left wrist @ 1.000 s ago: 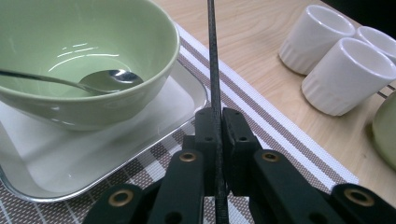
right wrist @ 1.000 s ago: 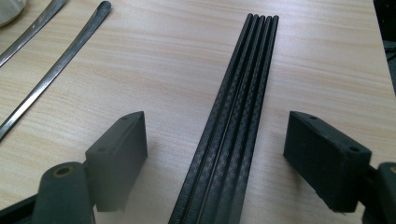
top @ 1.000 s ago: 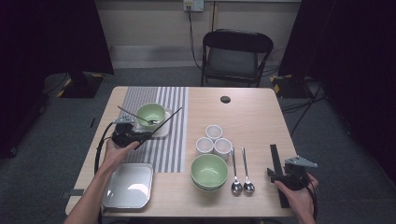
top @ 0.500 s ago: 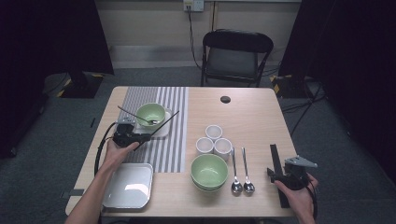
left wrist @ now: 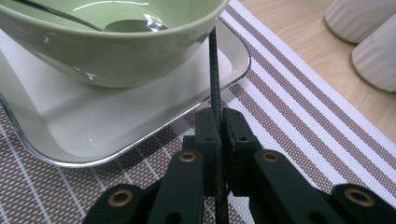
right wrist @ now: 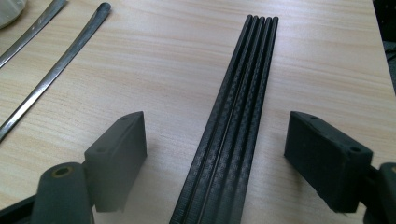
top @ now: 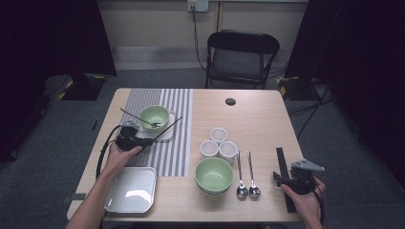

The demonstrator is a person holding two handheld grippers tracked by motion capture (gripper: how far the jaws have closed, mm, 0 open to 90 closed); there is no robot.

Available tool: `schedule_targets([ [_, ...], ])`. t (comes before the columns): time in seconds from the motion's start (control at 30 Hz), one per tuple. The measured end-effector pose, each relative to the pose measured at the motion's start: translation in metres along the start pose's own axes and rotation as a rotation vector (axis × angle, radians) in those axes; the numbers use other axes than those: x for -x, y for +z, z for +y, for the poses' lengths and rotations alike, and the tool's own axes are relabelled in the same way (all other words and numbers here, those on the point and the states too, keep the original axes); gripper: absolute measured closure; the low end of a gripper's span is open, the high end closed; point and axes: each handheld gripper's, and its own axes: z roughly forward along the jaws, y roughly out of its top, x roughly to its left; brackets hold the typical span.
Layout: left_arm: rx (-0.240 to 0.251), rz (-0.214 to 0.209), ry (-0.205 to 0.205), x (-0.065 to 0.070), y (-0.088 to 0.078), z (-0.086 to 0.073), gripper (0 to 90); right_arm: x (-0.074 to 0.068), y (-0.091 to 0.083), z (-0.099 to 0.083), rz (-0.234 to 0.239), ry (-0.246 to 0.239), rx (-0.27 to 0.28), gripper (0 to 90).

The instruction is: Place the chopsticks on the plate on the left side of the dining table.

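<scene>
My left gripper (top: 149, 140) (left wrist: 218, 123) is shut on a single black chopstick (top: 167, 126) (left wrist: 214, 70). The stick angles up and to the right, its tip beside the rim of a green bowl (top: 155, 116) (left wrist: 107, 51). That bowl holds a spoon (left wrist: 135, 25) and sits in a white dish (top: 165, 133) (left wrist: 116, 126) on the striped placemat (top: 179, 148). At the table's right front, my right gripper (top: 285, 179) (right wrist: 215, 144) stands open. Its jaws straddle a bundle of black chopsticks (top: 281, 162) (right wrist: 238, 107) lying flat on the wood, with a gap on each side.
Stacked green bowls (top: 214, 174) sit at the front middle, with three white cups (top: 218, 143) behind them and two spoons (top: 246, 176) to their right. A metal tray (top: 131, 188) lies at the front left. A small black disc (top: 230, 101) and a chair (top: 241, 57) are at the far side.
</scene>
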Motion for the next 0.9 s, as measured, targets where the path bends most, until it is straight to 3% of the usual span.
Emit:
schedule_targets([
  [0.9,-0.011,0.021,-0.013,-0.0045,0.0012,-0.0004,84.5,-0.0005,0.0005,0.0007,-0.005,0.005,-0.002,20.0],
])
